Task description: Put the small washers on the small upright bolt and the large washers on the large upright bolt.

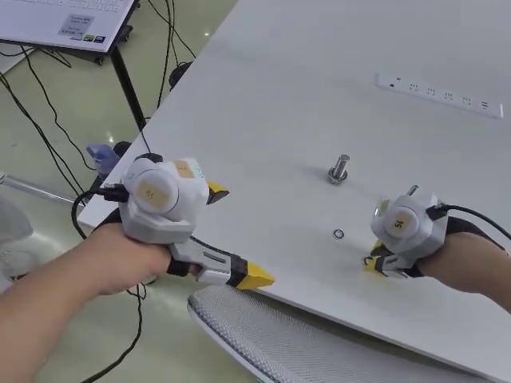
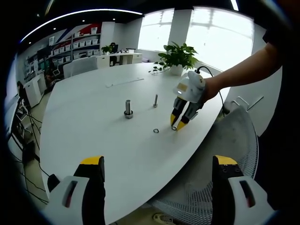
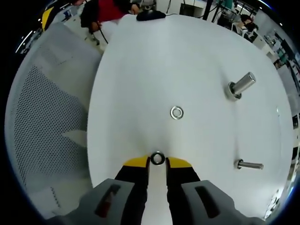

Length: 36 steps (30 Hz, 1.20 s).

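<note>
Bright indoor light, white table [image 1: 279, 96] nearly washed out in the head view, faint soft shadows, windows [image 2: 206, 28] blown out at 1 o'clock in the left gripper view, ceiling light strip [image 2: 84, 13] glaring at 11, heavy fisheye bending at both gripper views' edges.

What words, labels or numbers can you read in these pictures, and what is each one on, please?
No text reads clearly.
Mark on the left gripper's round cap: too small to read.
Mark on the right gripper's cap: too small.
Stickers on the laptop: blurred.
</note>
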Tool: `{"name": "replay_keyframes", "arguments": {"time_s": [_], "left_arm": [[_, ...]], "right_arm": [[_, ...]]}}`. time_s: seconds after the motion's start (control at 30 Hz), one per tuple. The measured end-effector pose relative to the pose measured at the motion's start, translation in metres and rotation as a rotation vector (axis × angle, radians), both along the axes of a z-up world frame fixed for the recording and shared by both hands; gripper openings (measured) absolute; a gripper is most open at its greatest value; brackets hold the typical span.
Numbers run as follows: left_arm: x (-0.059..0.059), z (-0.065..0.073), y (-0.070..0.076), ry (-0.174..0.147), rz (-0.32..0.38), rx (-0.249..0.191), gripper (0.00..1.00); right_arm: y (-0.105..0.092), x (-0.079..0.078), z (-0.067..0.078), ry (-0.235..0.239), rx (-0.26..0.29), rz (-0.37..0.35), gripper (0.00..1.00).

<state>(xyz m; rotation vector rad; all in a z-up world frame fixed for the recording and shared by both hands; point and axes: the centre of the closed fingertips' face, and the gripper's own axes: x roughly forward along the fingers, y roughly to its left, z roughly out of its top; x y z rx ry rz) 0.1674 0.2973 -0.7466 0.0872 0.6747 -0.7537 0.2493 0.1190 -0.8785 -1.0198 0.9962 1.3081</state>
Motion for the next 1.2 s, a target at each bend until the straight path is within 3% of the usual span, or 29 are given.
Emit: {"name": "replay_keyframes", "arguments": {"time_s": [0.33,0.77,1.2], "left_arm": [[0.000,0.000,0.001,0.007,-0.001,0.006,0.92],[0.001,0.001,0.000,0.007,-0.006,0.012,0.90],[0.003,0.001,-0.004,0.000,-0.009,0.009,0.91]], "right_arm": [[0.001,-0.001,-0.001,-0.003,-0.053,-0.012,0.13],[-0.002,0.003,0.005,0.025,-0.005,-0.089,0.13],[-0.033,0.022,0.022,0.021,-0.002,-0.199,0.13]]}}
